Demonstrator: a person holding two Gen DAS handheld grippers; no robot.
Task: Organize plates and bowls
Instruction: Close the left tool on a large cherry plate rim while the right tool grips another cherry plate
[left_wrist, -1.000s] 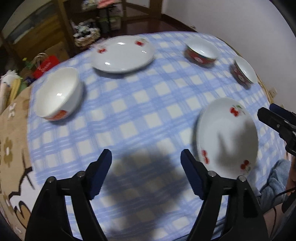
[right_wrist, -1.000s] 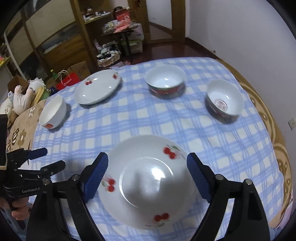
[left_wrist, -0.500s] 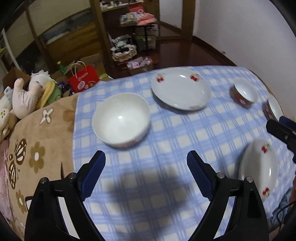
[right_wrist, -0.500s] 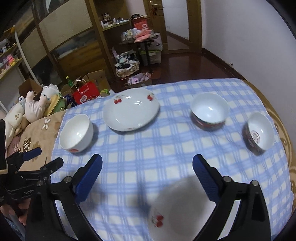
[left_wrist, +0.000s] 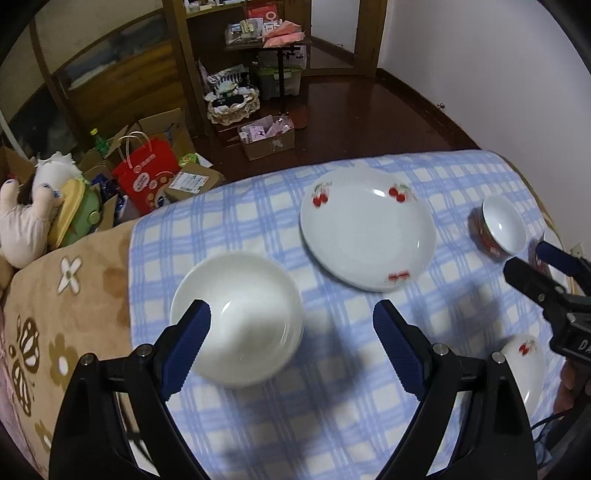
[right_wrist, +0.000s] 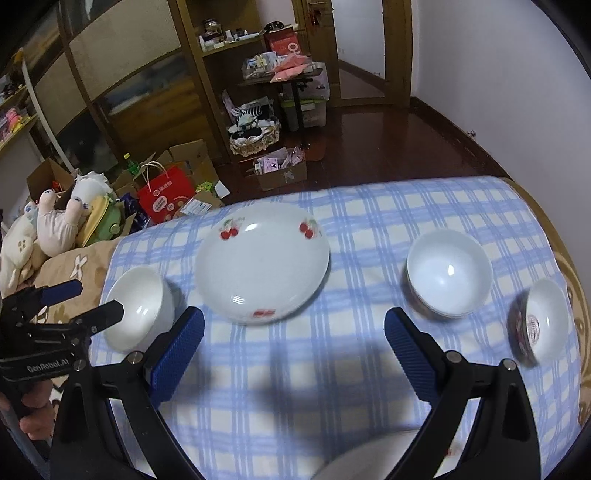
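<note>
Both grippers gape empty; white bowl (left_wrist: 236, 317) under left gripper (left_wrist: 291, 332) fingers.

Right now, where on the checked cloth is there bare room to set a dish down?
The widest bare patch lies near the cameras, between the far cherry plate and the near plate, under the open right gripper. A narrower strip separates that far plate from the white bowl. The right edge is crowded: red-sided bowl beside it.
</note>
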